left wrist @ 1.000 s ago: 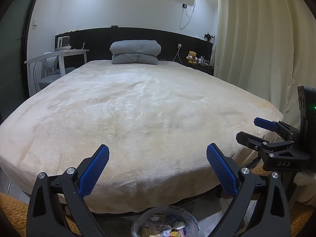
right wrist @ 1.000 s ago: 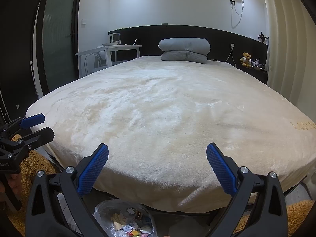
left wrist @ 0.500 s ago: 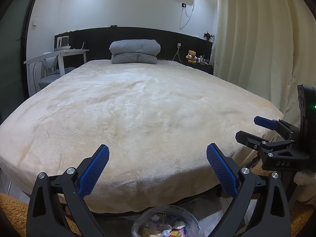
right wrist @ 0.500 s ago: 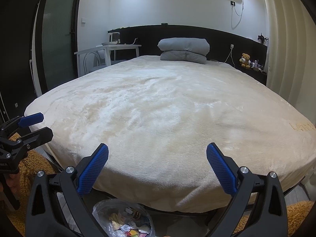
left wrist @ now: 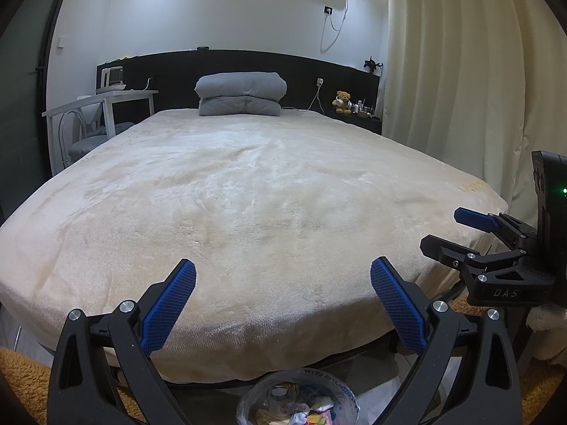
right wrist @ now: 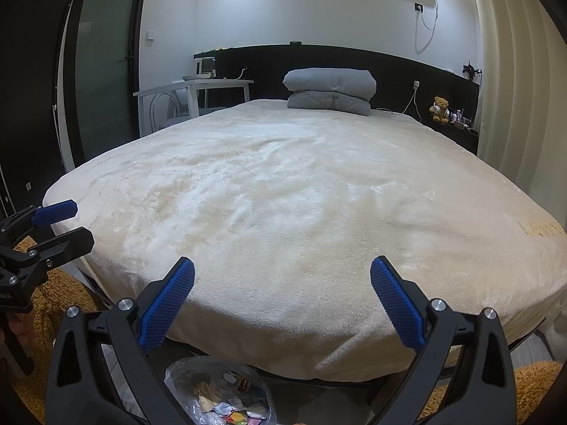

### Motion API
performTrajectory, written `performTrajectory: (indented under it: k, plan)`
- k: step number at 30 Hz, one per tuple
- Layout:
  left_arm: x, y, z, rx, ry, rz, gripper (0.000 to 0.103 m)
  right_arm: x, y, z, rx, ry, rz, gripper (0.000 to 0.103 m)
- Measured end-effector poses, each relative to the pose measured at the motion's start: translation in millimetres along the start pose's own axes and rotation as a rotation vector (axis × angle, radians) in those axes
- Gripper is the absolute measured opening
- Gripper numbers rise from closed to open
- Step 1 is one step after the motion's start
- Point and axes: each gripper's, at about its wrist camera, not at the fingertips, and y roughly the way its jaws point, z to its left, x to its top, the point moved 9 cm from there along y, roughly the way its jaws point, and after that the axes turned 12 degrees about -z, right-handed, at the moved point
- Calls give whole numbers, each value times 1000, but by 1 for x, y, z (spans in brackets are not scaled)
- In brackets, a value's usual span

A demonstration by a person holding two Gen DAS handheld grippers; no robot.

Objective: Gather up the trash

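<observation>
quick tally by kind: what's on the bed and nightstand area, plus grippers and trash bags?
Grippers: 2, left gripper and right gripper, both open
Trash bag: 1
Folded grey duvet: 1
Teddy bear: 1
Total: 5

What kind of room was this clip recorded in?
A bedroom, almost certainly: a large bed under a cream plush blanket, a folded grey duvet against the black headboard, and a small brown teddy bear on the bedside shelf beside floor-length cream curtains.

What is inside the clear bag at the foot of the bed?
The clear bag holds mixed crumpled wrappers and paper scraps, some colourful. Its lower part is cut off by the frame edge.
</observation>
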Motion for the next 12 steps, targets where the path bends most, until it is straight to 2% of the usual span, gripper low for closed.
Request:
performTrajectory:
  k: [12]
  plan:
    - [0, 1, 0, 3, -10, 7, 97, -2, 1, -2, -2, -11, 6, 98]
